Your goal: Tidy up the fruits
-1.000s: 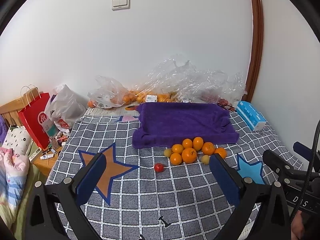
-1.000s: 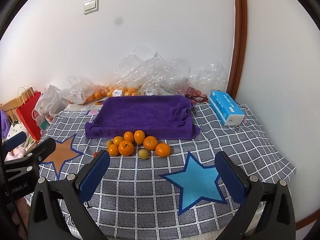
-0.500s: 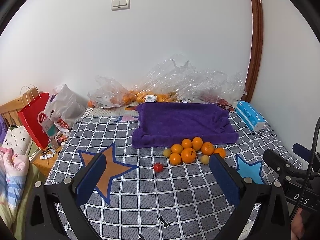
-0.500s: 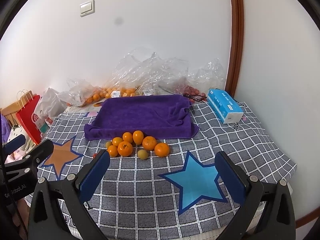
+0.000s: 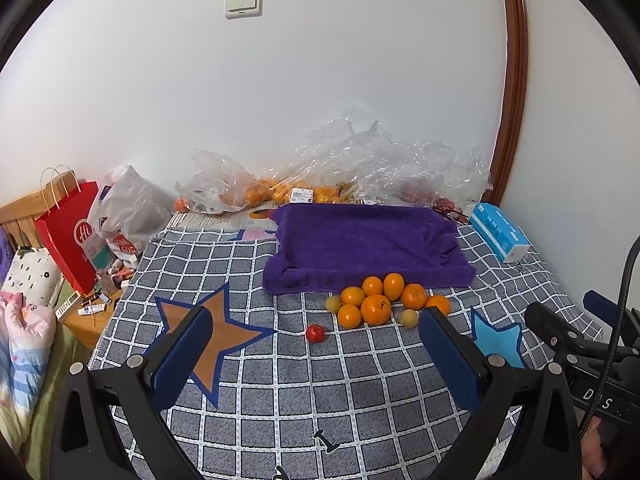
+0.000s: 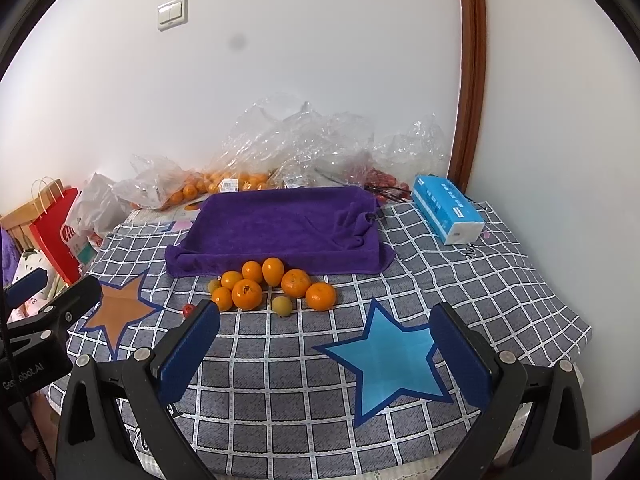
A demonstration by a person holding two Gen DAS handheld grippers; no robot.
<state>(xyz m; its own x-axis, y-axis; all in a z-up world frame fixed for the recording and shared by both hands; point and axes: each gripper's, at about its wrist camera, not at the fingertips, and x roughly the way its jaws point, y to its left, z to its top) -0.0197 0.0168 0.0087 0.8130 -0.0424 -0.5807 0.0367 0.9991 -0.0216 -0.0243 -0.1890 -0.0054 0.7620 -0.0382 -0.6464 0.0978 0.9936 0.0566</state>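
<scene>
Both claws gape wide and empty: the left gripper (image 5: 316,344) and the right gripper (image 6: 326,338) fill the bottom of their frames above the checked cloth (image 6: 280,380). The oranges (image 6: 276,282) cluster mid-frame, touching the near edge of the purple towel-lined tray (image 6: 280,224) — nothing lies in it. A small red fruit (image 5: 315,333) sits apart, lower left of them. Clear plastic bags (image 5: 248,190) by the wall, upper middle, hold more oranges.

Wall switch (image 5: 243,3) above; wooden door frame (image 5: 514,80) at right. Blue tissue pack (image 6: 446,209) on checked cloth (image 6: 460,276); red paper bag (image 5: 68,236) at left edge.
</scene>
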